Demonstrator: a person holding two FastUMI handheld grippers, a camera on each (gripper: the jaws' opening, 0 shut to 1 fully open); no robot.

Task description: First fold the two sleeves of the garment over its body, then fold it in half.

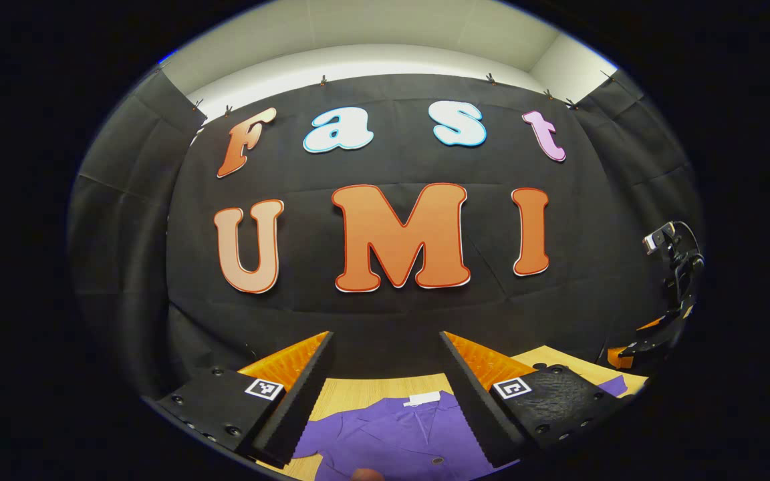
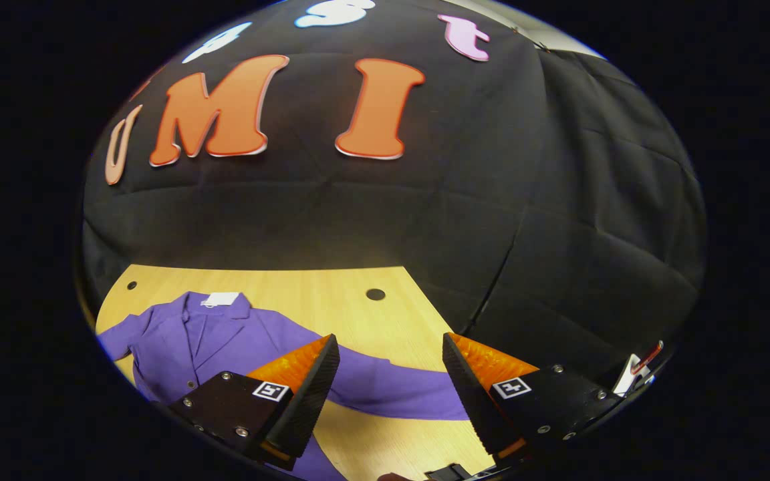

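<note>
Fingers of left tool (image 1: 385, 394) spread wide apart, gripping nothing, raised above purple garment (image 1: 392, 434), whose collar w/ white tag (image 1: 423, 399) lies flat on tabletop (image 1: 358, 391) just below the gap. Right tool (image 2: 388, 394) also wide open, empty, over the garment's outstretched sleeve (image 2: 385, 391), which runs across between its fingers. Small dark hole (image 2: 375, 294) in tabletop ahead of right tool.

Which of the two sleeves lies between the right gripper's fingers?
The long outstretched sleeve running toward the right gripper; the other sleeve lies far off at the garment's opposite side.
</note>
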